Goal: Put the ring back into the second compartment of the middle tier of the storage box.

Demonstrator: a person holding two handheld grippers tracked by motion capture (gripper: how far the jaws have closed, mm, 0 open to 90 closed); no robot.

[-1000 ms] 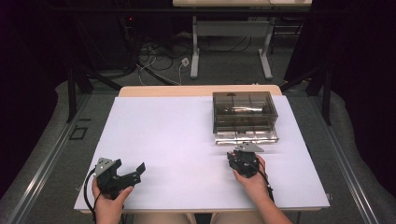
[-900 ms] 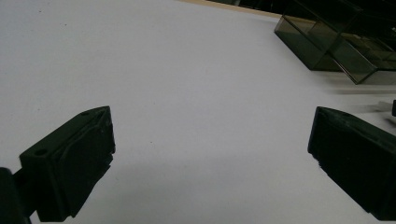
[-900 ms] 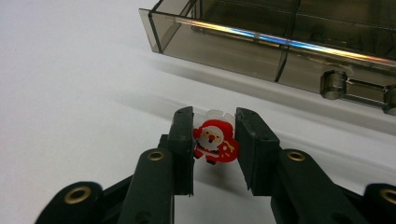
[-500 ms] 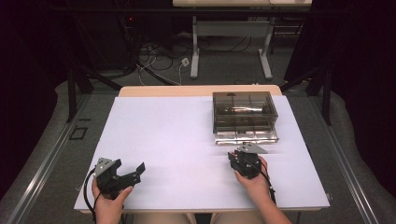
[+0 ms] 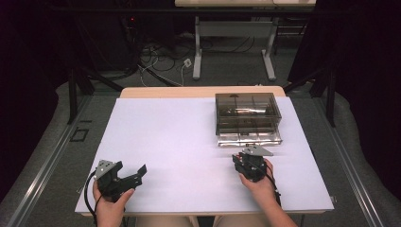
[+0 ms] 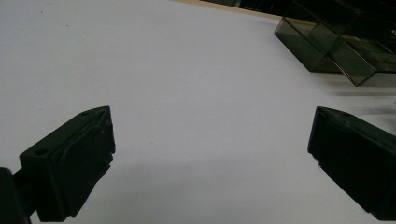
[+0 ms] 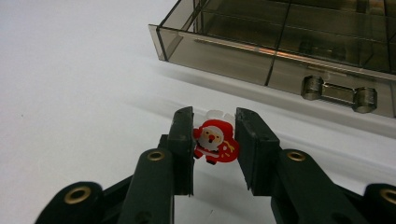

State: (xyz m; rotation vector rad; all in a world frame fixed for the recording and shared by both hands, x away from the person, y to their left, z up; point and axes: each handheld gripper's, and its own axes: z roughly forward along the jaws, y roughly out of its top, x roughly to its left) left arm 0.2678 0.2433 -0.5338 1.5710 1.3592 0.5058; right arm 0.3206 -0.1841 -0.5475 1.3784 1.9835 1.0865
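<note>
Left gripper (image 5: 135, 173): held in the person's left hand (image 5: 111, 208) at the near left of the table (image 5: 179, 142); jaws spread wide, nothing between them.
Left gripper view: two black pads far apart over bare white surface; smoky drawer box (image 6: 345, 42) at upper right, seen obliquely, with its lowest drawer standing out from the body.
Table: white top, wooden strip along the far edge in the high view.
Right gripper (image 7: 215, 140): held in the person's right hand (image 5: 260, 187) at the near right, pointing toward the box; jaws drawn narrow, clamped on a small Santa figure (image 7: 215, 143).
Santa figure: red and white, pinched at its sides between the two pads, just above the table surface, near the front of the box. Right gripper view gives it clearly; from the high view it is too small to make out at the right gripper (image 5: 249, 158).
Drawer box (image 5: 247, 118): translucent grey-brown, on the right half of the table, beyond the right gripper. High view shows its stacked tiers and the bottom drawer (image 5: 249, 139) pulled out toward the person.
Drawer front (image 7: 280, 70): right gripper view shows a clear pull handle (image 7: 338, 89) and inner dividers, detail which the high view does not resolve.
Box contents: something pale lies in an upper tier in the high view; cannot tell what.
</note>
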